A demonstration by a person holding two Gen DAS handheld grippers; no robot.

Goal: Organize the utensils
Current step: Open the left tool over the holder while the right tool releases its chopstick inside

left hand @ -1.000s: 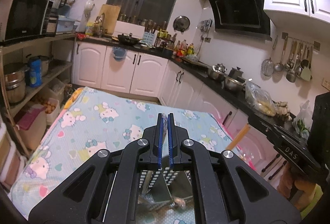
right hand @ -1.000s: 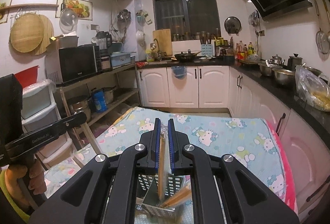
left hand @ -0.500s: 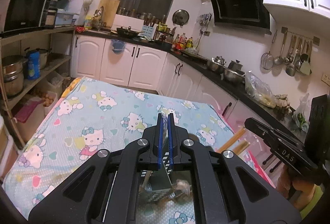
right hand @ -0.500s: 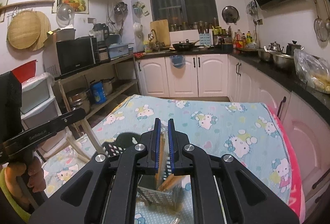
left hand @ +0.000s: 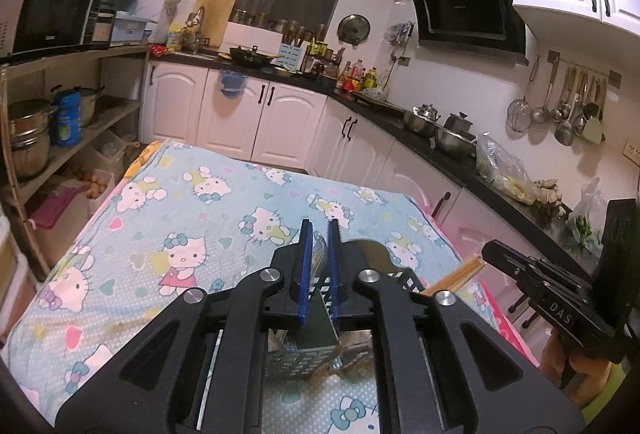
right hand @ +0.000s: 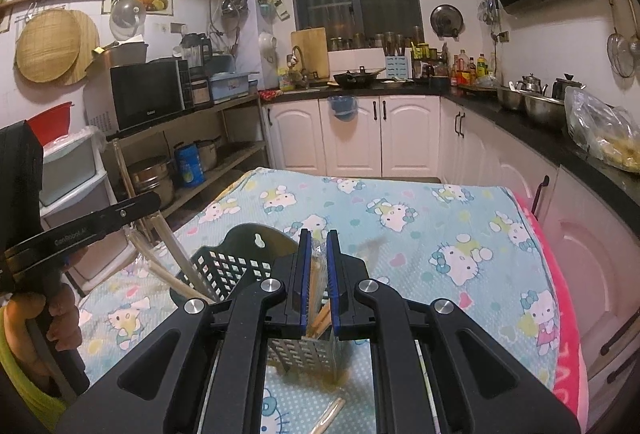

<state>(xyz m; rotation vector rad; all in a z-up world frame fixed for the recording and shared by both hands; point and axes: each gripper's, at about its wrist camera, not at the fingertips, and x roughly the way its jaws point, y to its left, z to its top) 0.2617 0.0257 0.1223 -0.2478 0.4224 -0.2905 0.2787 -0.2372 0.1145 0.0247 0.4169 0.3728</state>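
Observation:
A black perforated utensil basket [right hand: 224,270] stands on the Hello Kitty tablecloth [right hand: 420,230], with wooden chopsticks [right hand: 176,254] leaning out of its left side. My right gripper [right hand: 318,274] is just above it, its blue pads slightly apart around a wrapped pair of chopsticks [right hand: 317,274]. My left gripper [left hand: 319,262] is over the same basket [left hand: 400,274], its pads slightly apart around a clear-wrapped utensil [left hand: 319,250]. Chopsticks [left hand: 456,274] stick out to its right.
Another chopstick [right hand: 330,416] lies on the cloth near the front edge. White cabinets and a black counter [left hand: 420,138] with pots run along the right. Shelves with a microwave [right hand: 148,98] and pots stand at the left. The other hand-held gripper [left hand: 560,302] is at the right.
Both grippers dropped and tilted down toward the basket, which now shows more fully. Both pairs of pads have parted slightly around the wrapped utensils.

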